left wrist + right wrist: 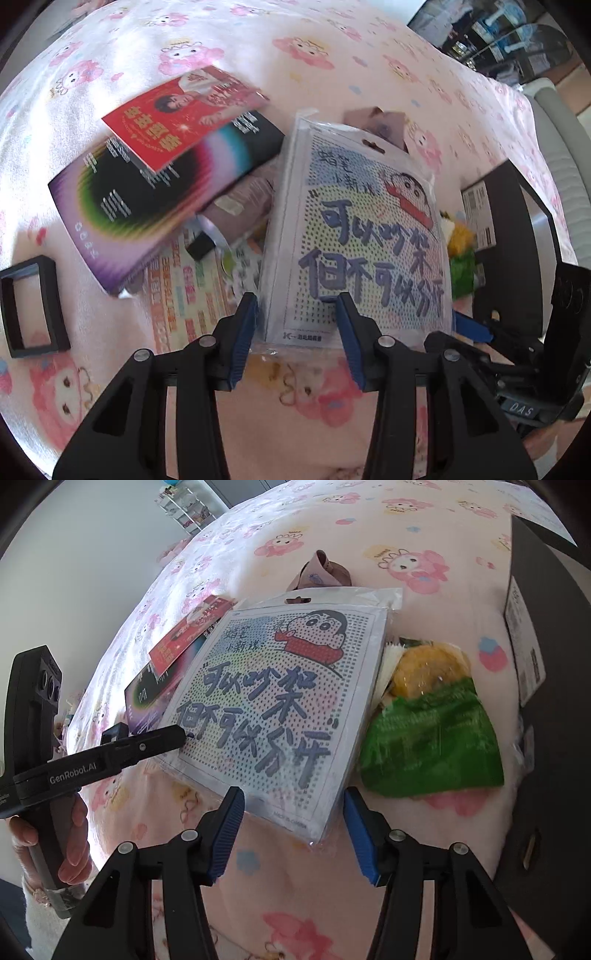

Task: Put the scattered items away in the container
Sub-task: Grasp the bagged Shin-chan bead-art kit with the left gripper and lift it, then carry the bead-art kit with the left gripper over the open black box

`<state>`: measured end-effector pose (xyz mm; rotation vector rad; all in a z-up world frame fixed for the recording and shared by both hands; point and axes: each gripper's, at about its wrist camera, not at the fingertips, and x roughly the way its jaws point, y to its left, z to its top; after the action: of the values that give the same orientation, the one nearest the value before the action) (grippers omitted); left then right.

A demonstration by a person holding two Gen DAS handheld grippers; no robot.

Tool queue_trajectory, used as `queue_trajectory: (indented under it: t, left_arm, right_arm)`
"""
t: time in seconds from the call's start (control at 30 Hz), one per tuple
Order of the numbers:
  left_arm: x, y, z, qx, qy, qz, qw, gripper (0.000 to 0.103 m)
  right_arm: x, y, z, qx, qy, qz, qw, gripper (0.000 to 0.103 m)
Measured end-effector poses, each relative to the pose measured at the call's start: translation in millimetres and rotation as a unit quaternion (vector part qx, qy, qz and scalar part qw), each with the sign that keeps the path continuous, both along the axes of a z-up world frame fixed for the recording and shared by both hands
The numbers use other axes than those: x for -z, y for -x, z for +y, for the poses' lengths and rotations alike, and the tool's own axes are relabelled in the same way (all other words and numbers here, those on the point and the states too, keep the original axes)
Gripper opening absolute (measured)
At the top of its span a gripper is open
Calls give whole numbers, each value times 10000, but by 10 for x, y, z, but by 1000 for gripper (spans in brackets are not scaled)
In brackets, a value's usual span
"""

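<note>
both are pitched steeply down. the left gripper (301,334) is parted around the near edge of the plastic-wrapped cartoon bead-art kit (364,236), pads seemingly apart; "genrobot.ai" is read on it. the right gripper (293,834) is held wide, empty. the black box (543,686) lies at three o'clock.

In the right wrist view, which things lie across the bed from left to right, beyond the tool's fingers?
Left tool → red card → cartoon bead-art pack → green snack bag → dark box.
</note>
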<state>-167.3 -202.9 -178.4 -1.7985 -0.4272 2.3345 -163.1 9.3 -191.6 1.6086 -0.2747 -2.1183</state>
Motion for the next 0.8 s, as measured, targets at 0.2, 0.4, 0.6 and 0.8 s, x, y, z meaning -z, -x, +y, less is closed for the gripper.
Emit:
queue_trajectory:
  t: [0.2,0.4,0.6,0.8]
  left_arm:
    - [-34,-181,-171,-26,-214,11,9998,45]
    - [83,84,-310,-378,-201,197,9989,45]
    - [231,258,-104,-208,-314,-18,9993,50]
    - [86,97,61,-90,-233,-25,9997,59]
  right_arm:
    - [24,-195,201,-128,56,-117,9998,51]
    - [166,120,230,150,519,-385,9978,51]
    - [335,352,-28,73,324,-630,9975,54]
    - [57,156,-15,54,69,-207,9997,53]
